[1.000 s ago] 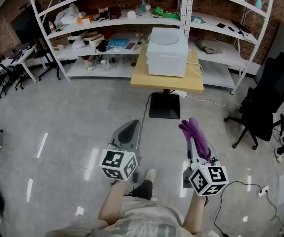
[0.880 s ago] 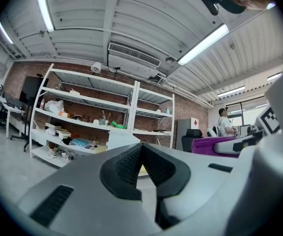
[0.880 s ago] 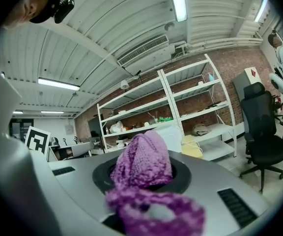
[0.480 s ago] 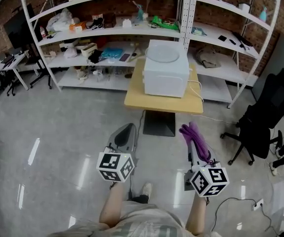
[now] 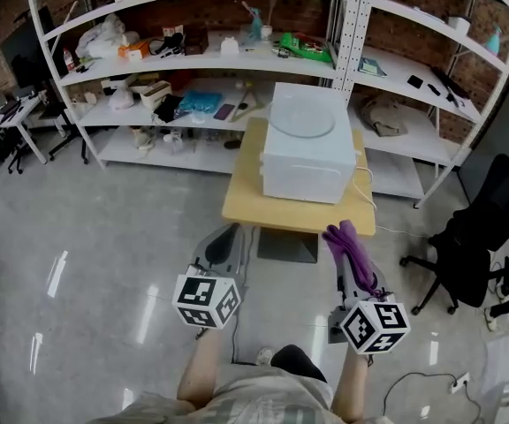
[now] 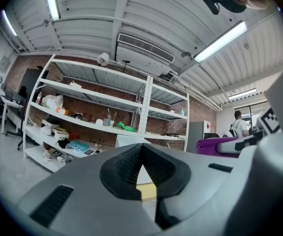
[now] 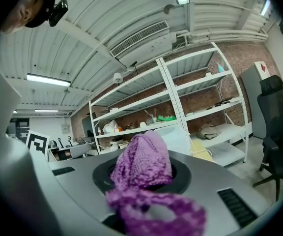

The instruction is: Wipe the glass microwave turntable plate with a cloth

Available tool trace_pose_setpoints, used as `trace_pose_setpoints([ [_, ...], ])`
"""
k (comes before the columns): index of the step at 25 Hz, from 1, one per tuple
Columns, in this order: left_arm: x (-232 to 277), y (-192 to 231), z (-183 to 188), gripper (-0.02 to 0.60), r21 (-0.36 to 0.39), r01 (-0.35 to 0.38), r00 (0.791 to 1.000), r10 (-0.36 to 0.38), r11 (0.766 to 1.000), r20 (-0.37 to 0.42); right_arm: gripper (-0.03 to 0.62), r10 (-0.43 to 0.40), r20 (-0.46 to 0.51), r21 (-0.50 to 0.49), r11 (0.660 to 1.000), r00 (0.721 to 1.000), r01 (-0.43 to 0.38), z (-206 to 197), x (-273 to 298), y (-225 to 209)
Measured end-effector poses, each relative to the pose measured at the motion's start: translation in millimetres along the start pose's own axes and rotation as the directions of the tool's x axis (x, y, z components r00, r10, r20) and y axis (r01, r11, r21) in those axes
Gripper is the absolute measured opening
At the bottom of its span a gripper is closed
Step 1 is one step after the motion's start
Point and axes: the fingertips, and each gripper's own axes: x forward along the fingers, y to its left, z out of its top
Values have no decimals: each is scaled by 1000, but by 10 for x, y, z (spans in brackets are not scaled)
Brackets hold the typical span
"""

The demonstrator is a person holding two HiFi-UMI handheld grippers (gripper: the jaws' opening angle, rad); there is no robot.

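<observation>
Two grippers hang well short of the plate, ahead atop the microwave. The right gripper clamps the cloth ready for wiping, while the left gripper looks closed and empty.

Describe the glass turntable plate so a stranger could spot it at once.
In front of the white shelving rack stands a small wooden table carrying a white microwave. The glass plate lies flat on its top, the only round, clear disc there.
</observation>
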Motion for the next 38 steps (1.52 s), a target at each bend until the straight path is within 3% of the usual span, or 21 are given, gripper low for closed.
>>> trace_pose_setpoints([
  [12, 992, 329, -62, 2, -12, -2, 1000, 2, 1000, -7, 54, 23, -4, 41, 999, 1000, -23, 150, 1019, -446],
  [25, 2837, 868, 363, 2, 58, -36, 999, 34, 998, 38, 54, 109, 17, -2, 994, 994, -109, 835, 2794, -1143],
  [32, 3385, 1206, 310, 2, 56, -48, 999, 48, 997, 11, 54, 121, 12, 24, 992, 993, -121, 946, 3433, -1284],
  [38, 3819, 1372, 199, 2, 88, 9, 999, -6, 996, -33, 54, 114, 13, 20, 993, 993, -114, 1051, 3830, -1345],
])
